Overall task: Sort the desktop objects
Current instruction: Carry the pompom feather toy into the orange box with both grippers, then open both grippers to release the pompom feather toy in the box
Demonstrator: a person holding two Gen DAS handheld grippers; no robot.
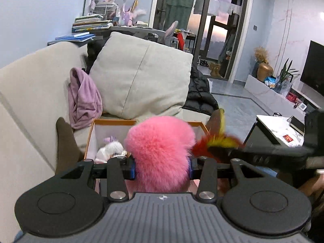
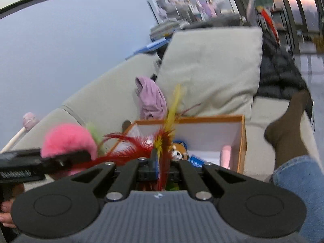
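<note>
My left gripper (image 1: 162,167) is shut on a fluffy pink pom-pom (image 1: 160,149), held over the near edge of an orange-rimmed white box (image 1: 113,122) on the sofa. A small white and purple plush (image 1: 110,148) lies inside the box. My right gripper (image 2: 160,165) is shut on a red and yellow feather toy (image 2: 165,135), held over the same box (image 2: 242,139), where an orange plush (image 2: 178,150) and a blue item (image 2: 196,161) lie. The pom-pom also shows in the right wrist view (image 2: 68,141), and the feathers in the left wrist view (image 1: 214,141).
The box sits on a beige sofa (image 1: 26,93) with a large cushion (image 1: 139,77), a lilac garment (image 1: 83,97) and a black jacket (image 1: 200,93). A person's socked feet (image 2: 287,127) flank the box. A white side table (image 1: 279,129) stands at the right.
</note>
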